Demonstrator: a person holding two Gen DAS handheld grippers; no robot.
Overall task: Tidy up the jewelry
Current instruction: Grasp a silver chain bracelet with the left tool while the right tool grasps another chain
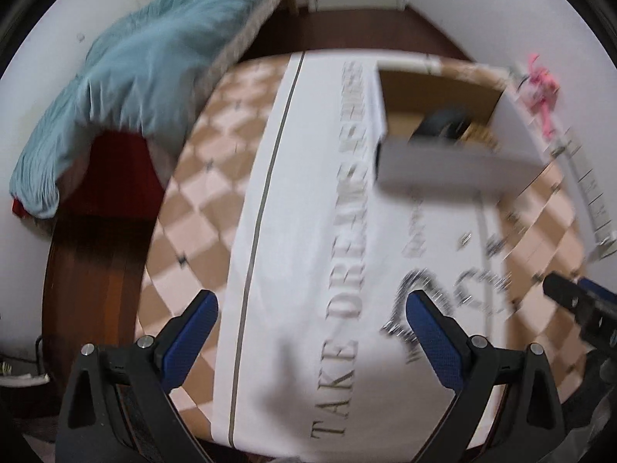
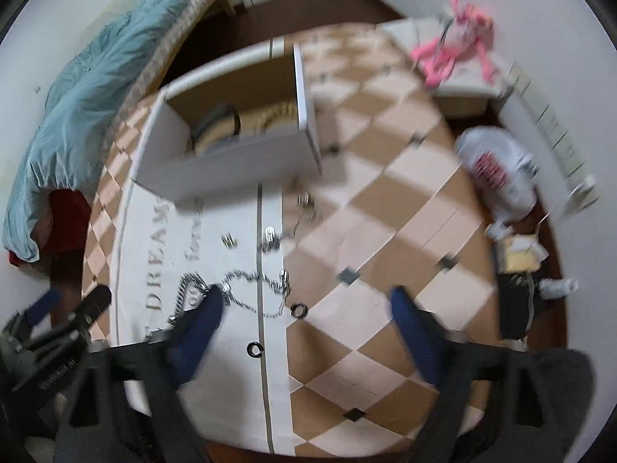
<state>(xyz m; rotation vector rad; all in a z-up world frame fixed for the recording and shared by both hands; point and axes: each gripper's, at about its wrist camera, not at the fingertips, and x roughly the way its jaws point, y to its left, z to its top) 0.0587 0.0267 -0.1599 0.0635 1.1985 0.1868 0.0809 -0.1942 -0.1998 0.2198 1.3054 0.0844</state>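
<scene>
Box (image 2: 231, 162) on cloth (image 2: 146, 254), chains (image 2: 254, 281) before it, seemingly rings (image 2: 299, 310) beside

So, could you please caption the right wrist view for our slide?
Open right tongs above chains and rings, near the open box.
</scene>
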